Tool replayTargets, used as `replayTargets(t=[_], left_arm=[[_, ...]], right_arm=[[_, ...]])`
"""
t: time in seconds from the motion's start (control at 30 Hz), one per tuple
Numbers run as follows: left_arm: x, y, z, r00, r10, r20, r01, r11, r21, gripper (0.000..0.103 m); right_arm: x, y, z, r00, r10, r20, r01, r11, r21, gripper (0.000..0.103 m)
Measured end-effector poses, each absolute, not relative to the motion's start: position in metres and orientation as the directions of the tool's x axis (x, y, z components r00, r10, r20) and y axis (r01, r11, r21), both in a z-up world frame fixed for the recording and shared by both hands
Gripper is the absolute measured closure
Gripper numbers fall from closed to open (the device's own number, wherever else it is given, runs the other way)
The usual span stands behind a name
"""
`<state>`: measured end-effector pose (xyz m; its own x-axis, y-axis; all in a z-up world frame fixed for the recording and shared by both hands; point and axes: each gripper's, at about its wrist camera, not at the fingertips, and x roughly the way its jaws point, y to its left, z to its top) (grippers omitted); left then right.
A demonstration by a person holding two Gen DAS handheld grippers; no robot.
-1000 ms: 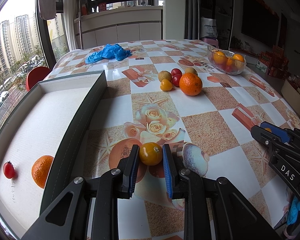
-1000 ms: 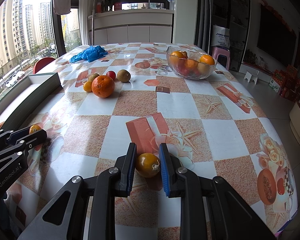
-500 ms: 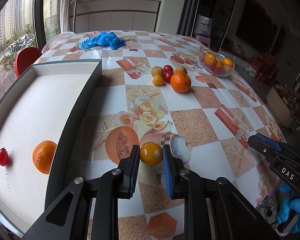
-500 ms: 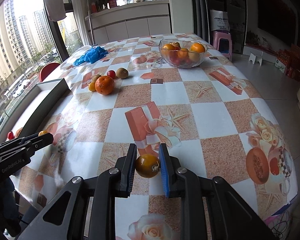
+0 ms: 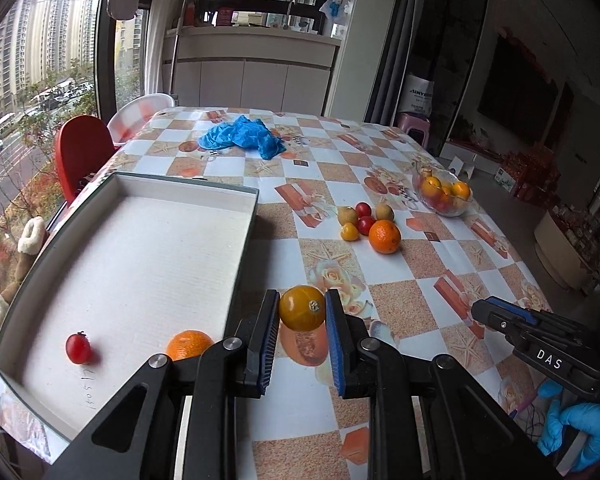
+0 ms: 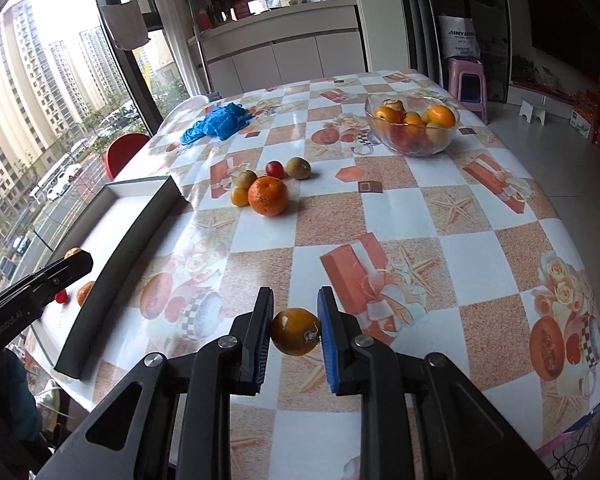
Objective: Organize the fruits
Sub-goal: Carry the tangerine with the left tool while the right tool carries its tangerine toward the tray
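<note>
My left gripper (image 5: 302, 308) is shut on a small yellow-orange fruit (image 5: 302, 307) and holds it above the table, just right of the white tray (image 5: 244, 224). The tray holds a mandarin (image 5: 188, 344) and a cherry tomato (image 5: 78, 348). My right gripper (image 6: 294, 330) is shut on a second yellow-orange fruit (image 6: 295, 332) above the table's near part. A loose group of fruits sits mid-table: an orange (image 5: 385, 236), red tomatoes (image 5: 363, 210) and small yellow-brown fruits (image 5: 347, 216). The group also shows in the right wrist view (image 6: 268, 195).
A glass bowl (image 6: 414, 124) of mixed fruit stands at the far right of the table. A crumpled blue glove (image 5: 242, 140) lies at the far side. A red chair (image 5: 84, 152) stands beyond the left edge. The right gripper's body (image 5: 540, 344) is low right.
Both grippers have risen with their fruits, so the table appears lower. The left gripper has moved left toward the tray's right wall; more of the tray interior shows.
</note>
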<state>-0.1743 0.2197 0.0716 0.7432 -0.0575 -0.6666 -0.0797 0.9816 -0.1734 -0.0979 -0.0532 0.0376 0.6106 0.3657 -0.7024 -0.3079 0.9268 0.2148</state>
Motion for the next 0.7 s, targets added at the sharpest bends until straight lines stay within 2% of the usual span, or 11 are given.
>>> replayTargets(t=[0.43, 0.7], left_arm=[[-0.185, 0.300, 0.066, 0.731, 0.103, -0.675, -0.260, 0.956, -0.137, 0.079], [-0.184, 0.334, 0.053, 0.703, 0.148, -0.696, -0.327, 0.936, -0.131, 0.079]], right_arm=[[-0.090, 0.064, 0.062, 0.523, 0.495, -0.694, -0.517, 0.832, 0.202, 0.078], [-0.088, 0.135, 0.057, 0.445, 0.536, -0.717, -0.621, 0.762, 0.184, 0.078]])
